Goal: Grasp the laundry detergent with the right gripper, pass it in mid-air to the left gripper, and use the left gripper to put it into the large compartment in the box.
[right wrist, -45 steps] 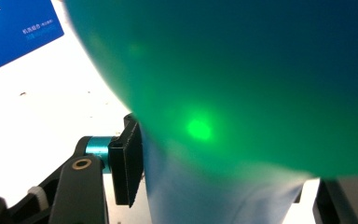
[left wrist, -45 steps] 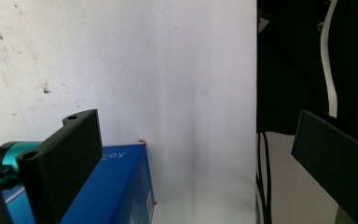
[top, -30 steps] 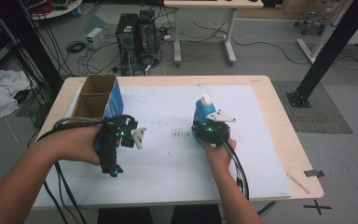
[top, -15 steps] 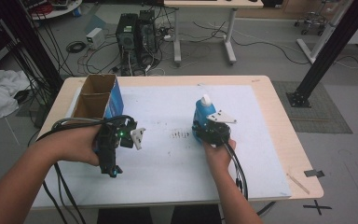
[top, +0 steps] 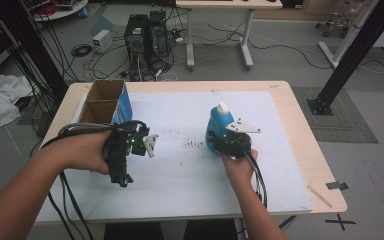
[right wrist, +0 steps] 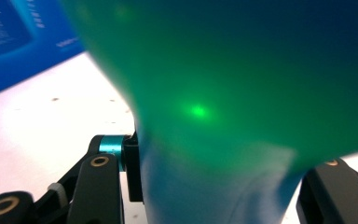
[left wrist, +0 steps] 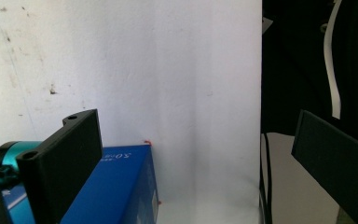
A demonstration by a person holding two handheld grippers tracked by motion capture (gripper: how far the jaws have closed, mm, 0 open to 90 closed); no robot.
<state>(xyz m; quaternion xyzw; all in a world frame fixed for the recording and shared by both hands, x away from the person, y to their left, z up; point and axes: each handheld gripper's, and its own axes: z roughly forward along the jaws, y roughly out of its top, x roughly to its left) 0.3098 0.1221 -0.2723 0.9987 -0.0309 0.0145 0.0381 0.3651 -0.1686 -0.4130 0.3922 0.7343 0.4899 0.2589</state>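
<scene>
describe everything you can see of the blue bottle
The blue bottle looks like glossy plastic, with a rounded body and a white cap on top. It stands upright on the white sheet that covers the table, right of the middle. The right hand-held gripper is shut on its lower body from the person's side. In the right gripper view the bottle looms close and blurred, tinted green with a bright green light spot on it.

A blue bottle [top: 219,126] with white cap, a blue-sided brown box [top: 104,102], white table cover [top: 190,175].

Desk [top: 290,150] viewed from above, facing forward-down. Left gripper view aimed close at white sheet [left wrist: 168,70]; right gripper view pressed against bottle [right wrist: 242,84]. Blue box [left wrist: 116,186] shared by all.
</scene>
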